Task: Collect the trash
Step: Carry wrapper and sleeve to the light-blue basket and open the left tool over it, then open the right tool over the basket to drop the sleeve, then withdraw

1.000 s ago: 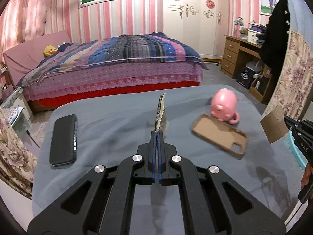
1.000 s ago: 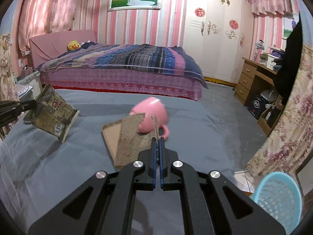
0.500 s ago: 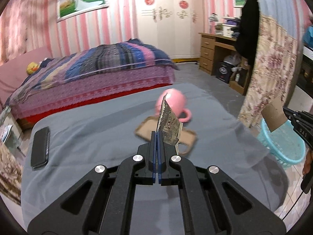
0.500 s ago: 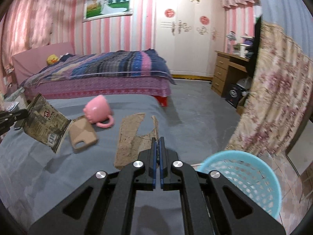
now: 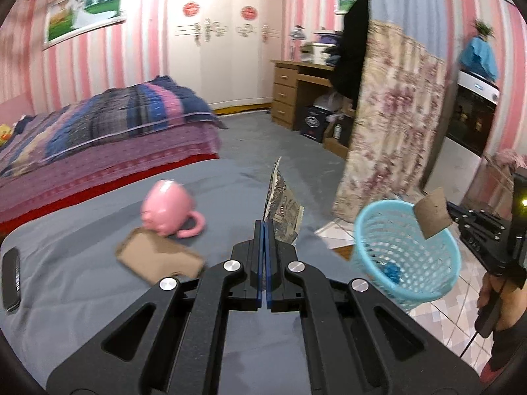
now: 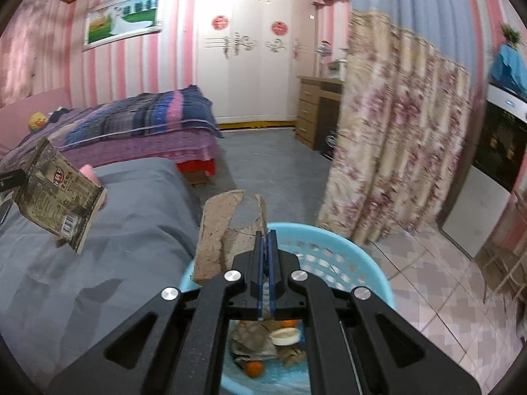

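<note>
The right claw (image 6: 266, 233) was clenched on a torn piece of cardboard (image 6: 219, 230), holding it over the blue basket (image 6: 369, 279) on the tiled floor – inside lay crumpled wrappers, a white lid and an orange. The left claw (image 5: 265, 227) was clenched on a printed snack wrapper (image 5: 283, 207), standing on edge above the grey-covered bench (image 5: 75, 283), short of the basket. On the bench, further off, lay a tan phone case (image 5: 158, 258), touching a pink mug (image 5: 168, 209) tipped on its side – and a dark phone (image 5: 10, 278) at the left edge.
</note>
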Action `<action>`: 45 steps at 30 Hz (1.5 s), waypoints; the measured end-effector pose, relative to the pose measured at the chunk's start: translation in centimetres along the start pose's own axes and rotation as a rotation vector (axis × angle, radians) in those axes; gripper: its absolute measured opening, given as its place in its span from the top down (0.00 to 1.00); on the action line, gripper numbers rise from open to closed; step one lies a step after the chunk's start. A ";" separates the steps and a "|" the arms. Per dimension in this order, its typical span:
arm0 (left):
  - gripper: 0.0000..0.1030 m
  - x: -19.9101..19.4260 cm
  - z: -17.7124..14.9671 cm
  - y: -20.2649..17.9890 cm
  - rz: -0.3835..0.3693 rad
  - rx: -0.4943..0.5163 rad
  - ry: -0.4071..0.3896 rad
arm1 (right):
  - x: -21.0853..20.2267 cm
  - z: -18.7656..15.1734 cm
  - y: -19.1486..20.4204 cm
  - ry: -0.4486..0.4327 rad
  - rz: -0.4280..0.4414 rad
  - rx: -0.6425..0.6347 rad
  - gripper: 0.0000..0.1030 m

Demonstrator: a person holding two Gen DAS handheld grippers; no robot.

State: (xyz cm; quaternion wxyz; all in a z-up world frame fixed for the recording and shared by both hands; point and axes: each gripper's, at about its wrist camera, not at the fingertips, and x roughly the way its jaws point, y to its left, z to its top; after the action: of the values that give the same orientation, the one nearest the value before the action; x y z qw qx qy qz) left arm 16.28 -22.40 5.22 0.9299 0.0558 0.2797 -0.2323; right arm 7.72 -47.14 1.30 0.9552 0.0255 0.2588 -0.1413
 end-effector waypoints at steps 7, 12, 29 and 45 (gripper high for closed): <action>1.00 1.6 0.1 -6.3 -0.112 0.029 -0.019 | 0.3 -1.5 -4.1 0.022 -0.045 0.071 0.98; 1.00 3.1 -0.6 -10.2 -0.162 0.073 0.003 | 0.3 -2.3 -5.7 0.026 -0.059 0.104 0.98; 0.22 8.4 -2.1 -12.7 -0.067 0.095 0.044 | 0.9 -4.4 -8.2 0.052 -0.074 0.172 0.98; 0.05 5.9 -1.9 -3.8 0.097 -0.048 -0.020 | 4.6 -3.8 -5.8 0.058 -0.103 0.180 0.57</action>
State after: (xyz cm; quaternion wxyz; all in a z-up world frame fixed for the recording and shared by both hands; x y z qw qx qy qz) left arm 17.91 -27.68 0.48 0.9439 0.0447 0.2730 -0.1805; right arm 8.05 -53.39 -4.17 0.9326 0.1020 0.2735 -0.2122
